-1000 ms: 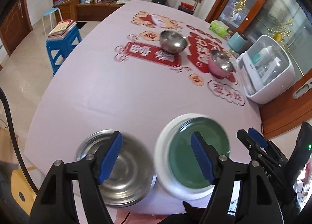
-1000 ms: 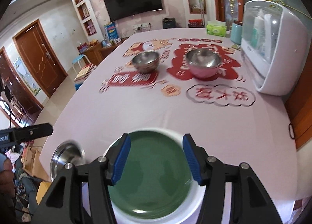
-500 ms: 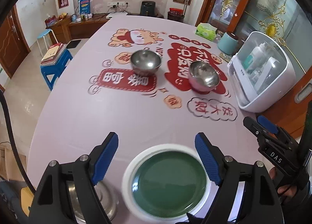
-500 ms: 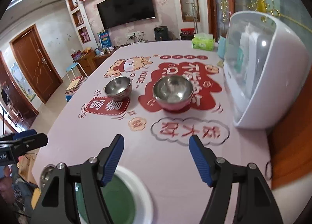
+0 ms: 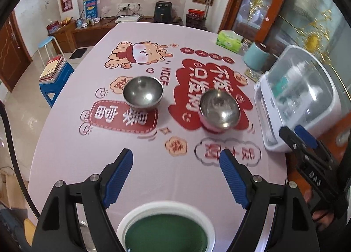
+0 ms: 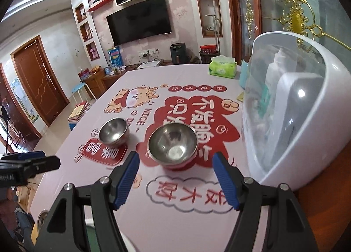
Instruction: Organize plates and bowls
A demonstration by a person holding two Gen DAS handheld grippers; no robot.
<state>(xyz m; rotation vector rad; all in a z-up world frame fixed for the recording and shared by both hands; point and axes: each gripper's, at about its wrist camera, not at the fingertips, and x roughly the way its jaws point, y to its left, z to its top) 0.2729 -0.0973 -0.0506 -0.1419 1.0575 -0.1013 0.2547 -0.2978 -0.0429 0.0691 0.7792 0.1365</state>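
While both grippers hang with fingers released and empty, the left gripper and right gripper face two steel bowls – likely next – beyond the green plate on the counter.

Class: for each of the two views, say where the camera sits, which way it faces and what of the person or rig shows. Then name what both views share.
Left wrist: sits on the left claw, looks down the table over the green plate; right claw and a hand show.
Right wrist: sits on the right claw, faces the pink bowl; left claw shows.
Shared: steel bowl, pink bowl, white case, TV.
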